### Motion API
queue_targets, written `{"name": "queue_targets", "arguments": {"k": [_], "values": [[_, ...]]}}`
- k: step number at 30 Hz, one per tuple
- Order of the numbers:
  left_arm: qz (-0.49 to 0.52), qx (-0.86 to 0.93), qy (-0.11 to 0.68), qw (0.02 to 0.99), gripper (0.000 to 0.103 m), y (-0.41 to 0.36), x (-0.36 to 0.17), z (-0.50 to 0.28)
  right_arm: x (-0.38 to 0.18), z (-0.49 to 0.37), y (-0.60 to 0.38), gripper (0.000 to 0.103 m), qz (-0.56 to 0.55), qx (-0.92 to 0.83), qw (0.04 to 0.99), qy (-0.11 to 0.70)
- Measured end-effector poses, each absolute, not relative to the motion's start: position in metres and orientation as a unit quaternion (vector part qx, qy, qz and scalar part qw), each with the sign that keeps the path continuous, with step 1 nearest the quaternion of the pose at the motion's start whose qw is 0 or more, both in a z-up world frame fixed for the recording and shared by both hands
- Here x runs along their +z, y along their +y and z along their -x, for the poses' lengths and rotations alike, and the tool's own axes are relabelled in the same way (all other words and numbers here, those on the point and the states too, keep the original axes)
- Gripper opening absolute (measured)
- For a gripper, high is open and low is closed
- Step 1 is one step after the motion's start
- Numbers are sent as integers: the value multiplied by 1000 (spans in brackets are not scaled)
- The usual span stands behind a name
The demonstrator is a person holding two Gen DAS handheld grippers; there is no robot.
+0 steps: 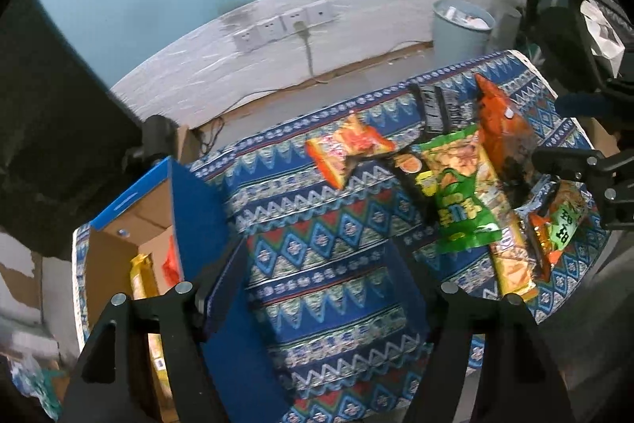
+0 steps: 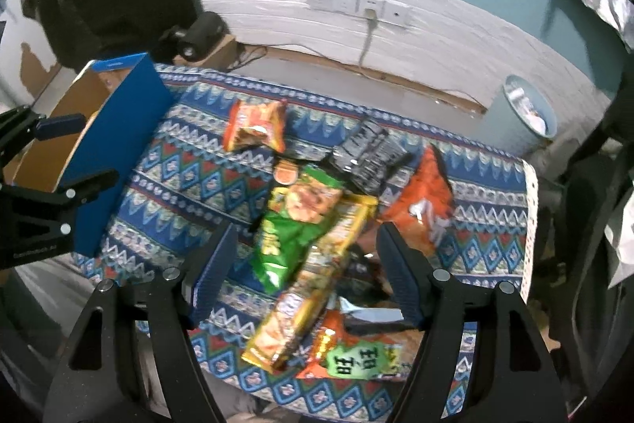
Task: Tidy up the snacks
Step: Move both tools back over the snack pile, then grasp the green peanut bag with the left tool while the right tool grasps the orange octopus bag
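Several snack packs lie on a patterned blue cloth: a green bag, a long yellow pack, an orange bag, a black pack, a small orange pack and an orange pack with a green label. A blue cardboard box at the left holds a yellow pack. My left gripper is open and empty over bare cloth beside the box. My right gripper is open, hovering above the green bag and yellow pack.
A pale bin stands on the floor behind the table. Wall sockets with a plugged cable are on the white wall. The cloth's right edge drops off. Dark shapes stand at the left and right.
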State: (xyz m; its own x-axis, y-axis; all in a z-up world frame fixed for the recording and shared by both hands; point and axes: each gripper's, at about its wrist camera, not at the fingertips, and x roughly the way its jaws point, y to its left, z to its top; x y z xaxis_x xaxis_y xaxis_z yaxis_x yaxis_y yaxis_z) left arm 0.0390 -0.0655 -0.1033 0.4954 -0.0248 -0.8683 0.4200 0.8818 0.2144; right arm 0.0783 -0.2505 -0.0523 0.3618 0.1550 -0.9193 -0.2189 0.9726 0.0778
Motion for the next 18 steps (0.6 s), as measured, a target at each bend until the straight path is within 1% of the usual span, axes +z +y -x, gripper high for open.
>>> {"name": "queue_targets", "arguments": {"k": [8, 14, 18], "values": [[-220, -157, 489, 829, 81, -102, -121, -46, -77, -85, -282, 74, 21, 73, 815, 574], [-241, -162, 496, 818, 81, -128, -143, -58, -103, -96, -308, 74, -8, 46, 801, 597], [-232, -173, 503, 815, 81, -144, -154, -70, -116, -104, -322, 74, -30, 32, 794, 606]]}}
